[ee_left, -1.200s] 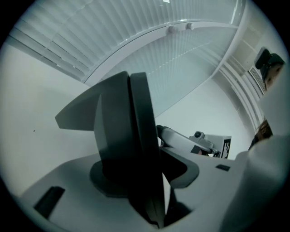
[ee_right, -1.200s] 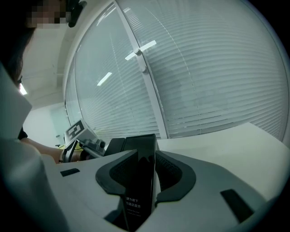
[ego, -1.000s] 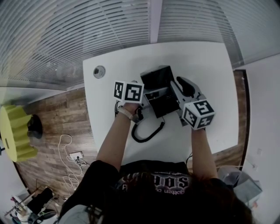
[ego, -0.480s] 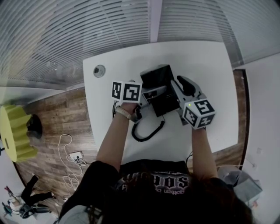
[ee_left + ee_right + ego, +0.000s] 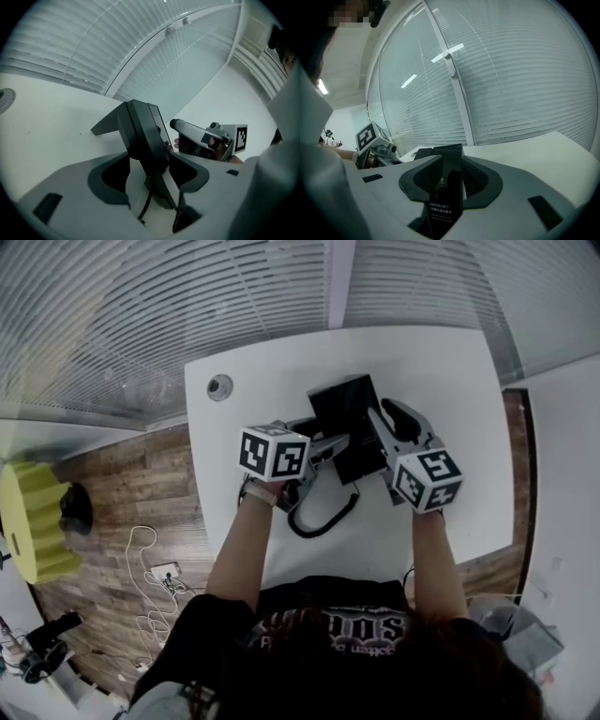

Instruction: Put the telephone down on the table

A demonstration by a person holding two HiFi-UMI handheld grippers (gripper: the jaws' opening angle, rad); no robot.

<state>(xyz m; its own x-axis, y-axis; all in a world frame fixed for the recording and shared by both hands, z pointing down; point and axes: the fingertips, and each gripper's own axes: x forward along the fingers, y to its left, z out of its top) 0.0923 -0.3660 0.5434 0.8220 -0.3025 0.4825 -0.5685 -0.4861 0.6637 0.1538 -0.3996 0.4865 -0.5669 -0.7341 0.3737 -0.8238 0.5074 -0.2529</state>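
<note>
A black desk telephone (image 5: 349, 413) sits over the middle of the white table (image 5: 281, 381), and its coiled cord (image 5: 323, 519) loops toward me. My left gripper (image 5: 322, 448) is at its left edge. In the left gripper view the tilted telephone (image 5: 143, 136) stands between the jaws of the left gripper (image 5: 150, 176). These jaws are opening, and a gap shows beside the left pad. My right gripper (image 5: 380, 423) is shut on the right edge. In the right gripper view the telephone's glossy black panel (image 5: 445, 199) is pinched in the right gripper (image 5: 452, 180).
A round grommet (image 5: 219, 386) is set in the table's far left corner. Window blinds (image 5: 234, 287) run behind the table. On the wooden floor to the left are a yellow object (image 5: 33, 521) and loose white cables (image 5: 155, 587).
The left gripper's marker cube has drawn back a little toward me and turned. The right gripper and the telephone have hardly moved.
</note>
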